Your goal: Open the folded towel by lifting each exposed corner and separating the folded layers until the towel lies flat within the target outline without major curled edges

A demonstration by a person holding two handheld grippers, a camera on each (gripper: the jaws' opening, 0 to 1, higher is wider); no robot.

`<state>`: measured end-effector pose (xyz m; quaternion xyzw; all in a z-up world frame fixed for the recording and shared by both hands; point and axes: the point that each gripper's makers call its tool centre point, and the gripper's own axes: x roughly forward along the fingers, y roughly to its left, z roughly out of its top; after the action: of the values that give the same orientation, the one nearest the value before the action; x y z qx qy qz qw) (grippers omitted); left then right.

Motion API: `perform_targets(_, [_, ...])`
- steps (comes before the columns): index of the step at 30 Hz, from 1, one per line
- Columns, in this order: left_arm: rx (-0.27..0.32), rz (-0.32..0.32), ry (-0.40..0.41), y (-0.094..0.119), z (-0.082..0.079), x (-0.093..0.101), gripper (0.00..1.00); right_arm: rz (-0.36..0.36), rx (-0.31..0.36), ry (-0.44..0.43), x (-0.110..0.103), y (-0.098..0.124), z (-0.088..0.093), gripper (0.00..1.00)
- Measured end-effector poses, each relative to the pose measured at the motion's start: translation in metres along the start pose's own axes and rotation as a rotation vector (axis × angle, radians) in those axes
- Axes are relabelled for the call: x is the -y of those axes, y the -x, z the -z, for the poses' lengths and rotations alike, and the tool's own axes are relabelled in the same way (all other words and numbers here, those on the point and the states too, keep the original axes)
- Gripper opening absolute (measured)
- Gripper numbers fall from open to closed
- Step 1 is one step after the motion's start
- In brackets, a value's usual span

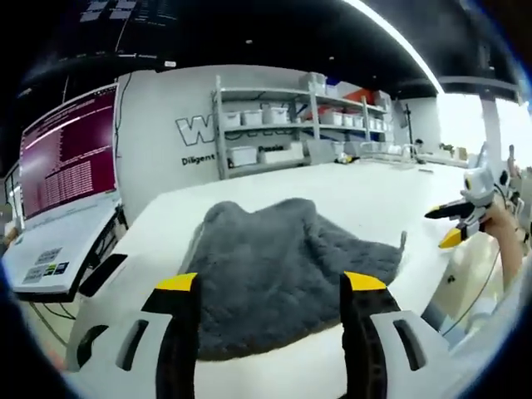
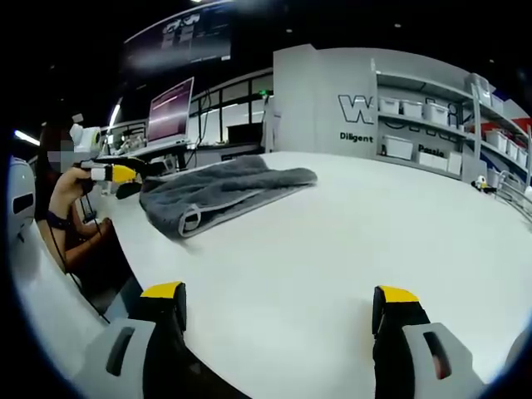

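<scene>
Your left gripper (image 1: 270, 283) is wide open over the gray towel (image 1: 287, 266). Your right gripper (image 2: 278, 293) is wide open too, holding nothing, above the table (image 2: 349, 241).

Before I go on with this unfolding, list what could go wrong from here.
1. The grey towel lies bunched and rumpled, so a gripper could pinch several layers at once and drag the whole pile.
2. Its near edge lies close to the white table edge, so a pull toward you may slide it off.
3. Both the left gripper and the right gripper are open and off the towel, and no target outline is visible, so placement is a guess.
</scene>
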<state>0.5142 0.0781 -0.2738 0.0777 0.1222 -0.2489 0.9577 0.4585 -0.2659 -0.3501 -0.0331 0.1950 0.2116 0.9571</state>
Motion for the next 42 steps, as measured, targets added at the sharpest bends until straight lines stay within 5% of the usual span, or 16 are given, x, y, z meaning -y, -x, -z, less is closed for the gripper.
perform_targets(12, [-0.006,0.084,0.036,-0.008,0.004,0.017,0.84,-0.02,0.007,0.02,-0.006,-0.002,-0.003,0.94])
perform_targets(24, [-0.047,0.056,0.043,-0.005,0.013,0.015,0.95,-0.063,0.009,0.06,-0.02,-0.007,-0.006,0.94])
perform_targets(42, [-0.062,0.066,0.034,0.0,0.019,0.018,0.99,-0.205,0.023,0.143,-0.074,-0.032,-0.026,0.93])
